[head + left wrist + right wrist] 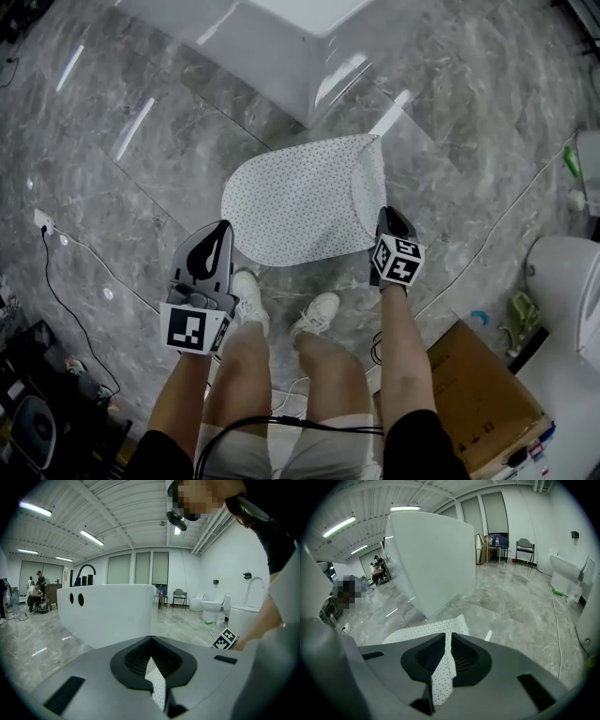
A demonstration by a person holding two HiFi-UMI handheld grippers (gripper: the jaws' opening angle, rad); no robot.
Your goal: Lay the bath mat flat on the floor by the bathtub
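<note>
A white bath mat (300, 202) with small dark dots hangs spread out above the grey marble floor, its right end folded over on itself. My left gripper (223, 234) is shut on the mat's near left edge; a dotted strip (157, 686) shows pinched between its jaws. My right gripper (387, 217) is shut on the near right edge, and the dotted cloth (443, 667) runs through its jaws. The white bathtub (281, 42) stands just beyond the mat. It shows as a tall white wall (108, 611) in the left gripper view and as a corner (429, 555) in the right gripper view.
The person's white shoes (281, 314) stand right below the mat's near edge. A cardboard box (483, 394) lies at the right, with a white toilet (567, 277) beyond it. A white cable (497, 220) crosses the floor on the right, a black cable (61, 300) on the left.
</note>
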